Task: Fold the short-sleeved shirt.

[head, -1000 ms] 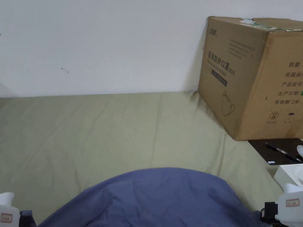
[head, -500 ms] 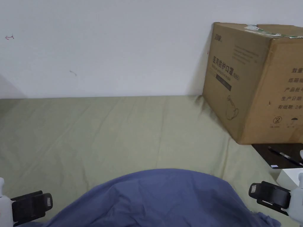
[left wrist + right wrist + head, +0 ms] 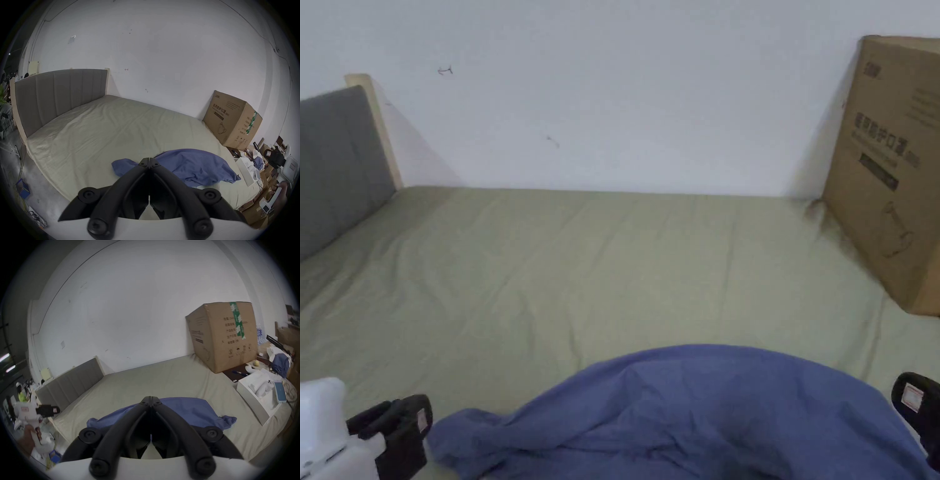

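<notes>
Both claws, left claw [image 3: 149, 160] and right claw [image 3: 151, 398], now have jaws together on nothing, pulled back off the blue shirt [image 3: 700, 419], which lies rumpled on the bed [image 3: 581, 262] near edge, so folding hasn't started.

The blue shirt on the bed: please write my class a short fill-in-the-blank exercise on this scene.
1. The blue shirt lies in a loose heap on a pale ____ bed sheet.
2. The cardboard box stands against the ____ wall.
3. The headboard is padded in ____ fabric.
4. The fingers of the left gripper are ____.

Missing words: green; white; grey; closed
</notes>
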Motion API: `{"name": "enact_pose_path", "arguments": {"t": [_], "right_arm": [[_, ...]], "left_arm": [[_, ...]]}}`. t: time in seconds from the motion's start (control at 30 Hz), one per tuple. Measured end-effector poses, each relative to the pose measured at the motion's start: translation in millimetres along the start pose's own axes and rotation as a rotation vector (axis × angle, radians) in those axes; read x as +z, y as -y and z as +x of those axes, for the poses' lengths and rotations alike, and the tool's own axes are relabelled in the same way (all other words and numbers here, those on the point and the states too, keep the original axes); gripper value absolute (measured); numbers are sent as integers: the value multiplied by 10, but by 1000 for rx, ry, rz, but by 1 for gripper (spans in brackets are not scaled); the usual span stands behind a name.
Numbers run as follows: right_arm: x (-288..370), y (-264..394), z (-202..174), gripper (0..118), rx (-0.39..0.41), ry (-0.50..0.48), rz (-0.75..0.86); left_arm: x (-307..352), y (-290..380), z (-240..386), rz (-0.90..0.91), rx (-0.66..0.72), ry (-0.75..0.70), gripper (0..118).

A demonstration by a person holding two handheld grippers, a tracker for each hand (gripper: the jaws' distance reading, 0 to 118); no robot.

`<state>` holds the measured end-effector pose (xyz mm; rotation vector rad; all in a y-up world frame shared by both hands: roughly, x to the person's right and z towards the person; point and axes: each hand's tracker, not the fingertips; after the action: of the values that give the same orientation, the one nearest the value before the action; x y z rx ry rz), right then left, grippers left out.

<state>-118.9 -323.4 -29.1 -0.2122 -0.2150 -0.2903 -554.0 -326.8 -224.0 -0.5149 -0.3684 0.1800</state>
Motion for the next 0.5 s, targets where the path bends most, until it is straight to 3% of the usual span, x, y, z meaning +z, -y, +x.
{"name": "enact_pose_path", "arguments": {"t": [0.13, 0.27, 0.33, 0.37, 0.5], "right_arm": [[2, -14, -193, 0, 152, -30, -6], [15, 17, -369, 0, 238, -66, -5], [-5, 44, -376, 0, 250, -86, -22], [-35, 61, -365, 0, 250, -96, -41], [-136, 122, -256, 0, 156, -94, -113]], "left_arm": [[-551, -284, -151, -322, -34, -84, 0], [-1293, -315, -498, -513, 85, -39, 5], [-1583, -292, -636, -536, 118, -36, 82], [-1719, -236, -701, -553, 110, -24, 115], [-2194, -140, -856, -560, 196, -130, 113]]}}
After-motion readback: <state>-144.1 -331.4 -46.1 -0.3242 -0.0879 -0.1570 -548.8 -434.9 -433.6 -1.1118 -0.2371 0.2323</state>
